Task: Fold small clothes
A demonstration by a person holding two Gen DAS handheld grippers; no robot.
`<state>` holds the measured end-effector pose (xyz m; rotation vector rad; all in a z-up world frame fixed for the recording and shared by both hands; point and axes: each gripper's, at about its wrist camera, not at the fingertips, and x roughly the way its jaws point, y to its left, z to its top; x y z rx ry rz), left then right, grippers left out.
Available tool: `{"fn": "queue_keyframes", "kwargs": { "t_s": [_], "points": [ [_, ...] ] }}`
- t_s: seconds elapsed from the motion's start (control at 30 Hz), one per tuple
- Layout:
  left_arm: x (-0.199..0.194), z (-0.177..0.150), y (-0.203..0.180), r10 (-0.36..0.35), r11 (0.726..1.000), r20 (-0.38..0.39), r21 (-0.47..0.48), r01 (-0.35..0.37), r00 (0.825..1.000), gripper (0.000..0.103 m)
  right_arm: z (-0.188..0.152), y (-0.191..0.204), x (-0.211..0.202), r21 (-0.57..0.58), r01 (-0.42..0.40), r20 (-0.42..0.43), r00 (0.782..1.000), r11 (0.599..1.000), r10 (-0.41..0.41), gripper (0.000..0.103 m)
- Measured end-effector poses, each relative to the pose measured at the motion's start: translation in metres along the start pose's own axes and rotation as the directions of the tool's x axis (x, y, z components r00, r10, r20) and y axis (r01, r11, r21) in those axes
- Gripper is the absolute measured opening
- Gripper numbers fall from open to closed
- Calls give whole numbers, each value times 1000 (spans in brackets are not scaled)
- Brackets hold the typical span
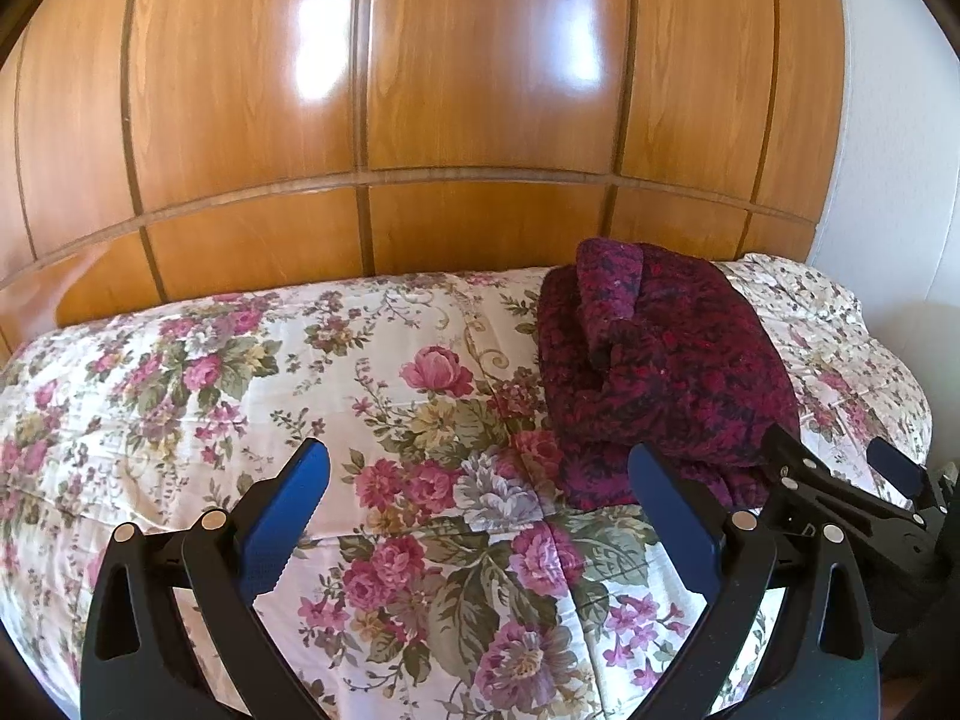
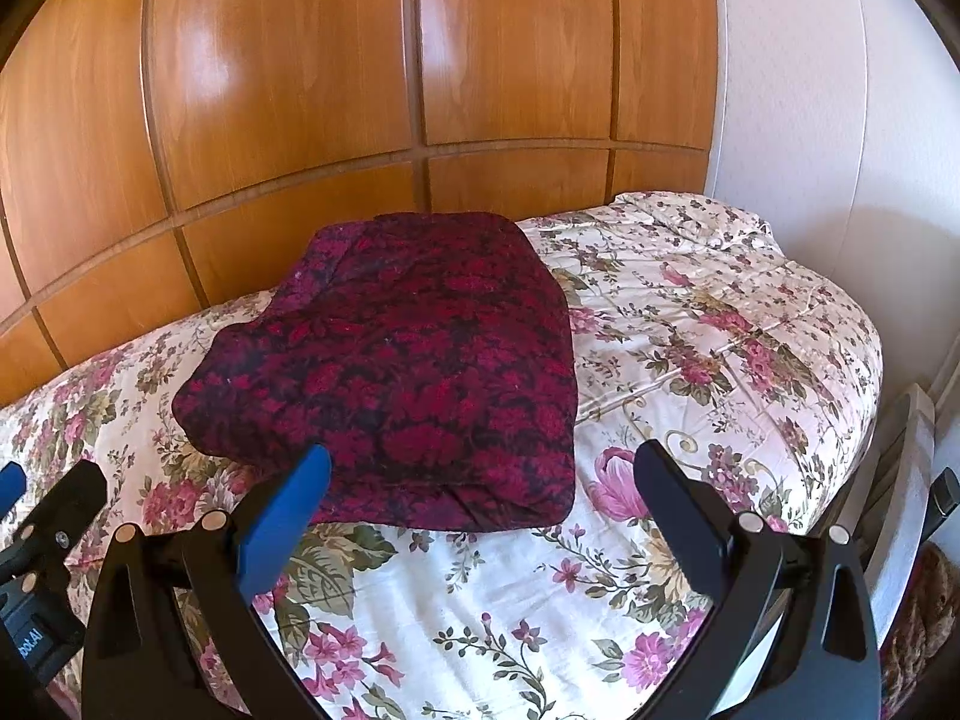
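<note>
Dark red and magenta floral knit garment [image 2: 396, 360] lies on the bed with the cream floral quilted bedspread [image 2: 690, 330], toward the far side by the glossy wooden wardrobe panels [image 2: 300, 90]. From the right wrist view it reads as a compact, roughly rectangular bundle with a rounded fold along its near edge. The left wrist view shows a loose flap or sleeve [image 1: 612, 294] sticking up on its far left part, so the fold looks mostly done but untidy.

Left claw [image 1: 480, 468] is spread wide, holding nothing, hovering over bare bedspread just left of the garment. Right claw [image 2: 480, 468] is also spread and empty, just short of the garment's near edge.

Judged step: between folds, or a final tidy. Next move likely needs the left claw to pinch that raised flap and lay it flat, while the right claw steadies the near edge so the bundle doesn't slide on the slick bedspread
</note>
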<state>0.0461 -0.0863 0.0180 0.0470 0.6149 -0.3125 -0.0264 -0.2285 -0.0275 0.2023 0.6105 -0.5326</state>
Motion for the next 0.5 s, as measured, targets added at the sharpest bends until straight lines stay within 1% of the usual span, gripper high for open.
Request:
{"fn": "queue_keyframes", "kwargs": {
  "t_s": [0.07, 0.13, 0.17, 0.23, 0.33, 0.5],
  "points": [
    [0, -1, 0, -3, 1000, -6, -3, 3, 1000, 99, -1, 1, 1, -1, -1, -6, 1000, 1000, 1, 101],
    [2, -1, 1, -6, 1000, -9, -2, 6, 1000, 96, -3, 3, 3, -11, 0, -11, 1000, 1000, 0, 101],
    [3, -1, 2, 0, 1000, -13, 2, 0, 1000, 96, -3, 3, 3, -11, -1, -14, 1000, 1000, 1, 101],
    [5, 0, 2, -16, 1000, -28, -2, 16, 999, 96, -4, 2, 4, -1, -4, -18, 1000, 1000, 4, 101],
    [6, 0, 5, 8, 1000, -30, -17, -9, 1000, 99, -3, 1, 5, 0, -6, -18, 1000, 1000, 6, 101],
    [14, -3, 11, 8, 999, -59, -42, -10, 998, 99, -3, 0, 5, 6, -6, -18, 1000, 1000, 6, 101]
  ]
}}
